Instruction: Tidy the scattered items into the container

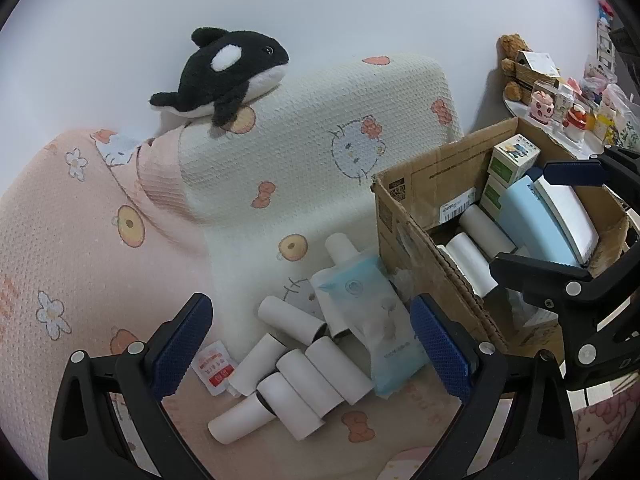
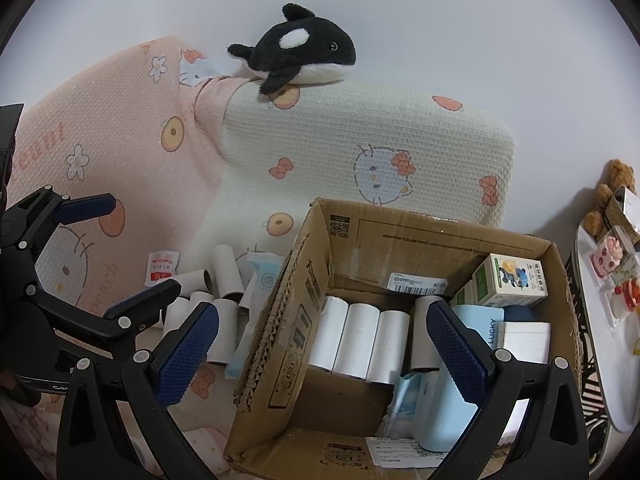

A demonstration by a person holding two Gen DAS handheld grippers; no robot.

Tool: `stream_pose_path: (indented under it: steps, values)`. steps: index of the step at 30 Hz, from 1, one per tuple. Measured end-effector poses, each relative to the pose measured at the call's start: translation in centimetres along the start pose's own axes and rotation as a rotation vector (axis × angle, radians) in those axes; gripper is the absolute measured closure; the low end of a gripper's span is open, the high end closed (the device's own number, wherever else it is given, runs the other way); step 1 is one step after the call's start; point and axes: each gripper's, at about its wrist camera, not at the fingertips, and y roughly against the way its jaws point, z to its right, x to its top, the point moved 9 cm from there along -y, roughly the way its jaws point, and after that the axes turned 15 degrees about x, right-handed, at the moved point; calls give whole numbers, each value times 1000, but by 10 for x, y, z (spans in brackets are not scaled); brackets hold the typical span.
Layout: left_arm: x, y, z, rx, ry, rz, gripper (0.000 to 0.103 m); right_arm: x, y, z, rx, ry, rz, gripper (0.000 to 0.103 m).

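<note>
A cardboard box (image 2: 304, 320) stands open on the bed; it also shows in the left wrist view (image 1: 412, 216). Inside it lie white paper rolls (image 2: 360, 340), a light blue case (image 2: 476, 332) and a small printed carton (image 2: 516, 280). Several white paper rolls (image 1: 304, 372) and a light blue pouch (image 1: 376, 320) lie scattered on the bedding left of the box. My left gripper (image 1: 312, 352) is open and empty just above the scattered rolls. My right gripper (image 2: 324, 352) is open and empty over the box.
A plush orca (image 1: 224, 72) sits on a cream pillow (image 1: 320, 128) against the wall. A small red and white sachet (image 1: 214, 366) lies by the rolls. A side shelf (image 2: 600, 320) with figurines and a teddy bear (image 1: 514, 64) stands to the right.
</note>
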Motion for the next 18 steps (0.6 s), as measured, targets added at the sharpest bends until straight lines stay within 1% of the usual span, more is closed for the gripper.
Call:
stream_pose_path:
  steps: [8,12,15,18]
  values:
    - [0,-1,3,-11,-5,-4,3,-1,-1,2,19,-6,-1,0]
    - [1,1,4,-8,-16,8,3,0,1,4,7,-7,4,0]
    - [1,4,8,-29,-23,16,3,0,0,4,3,-3,4,0]
    - [1,3,9,-27,-29,15,3,0,-2,3,13,-4,-2,0]
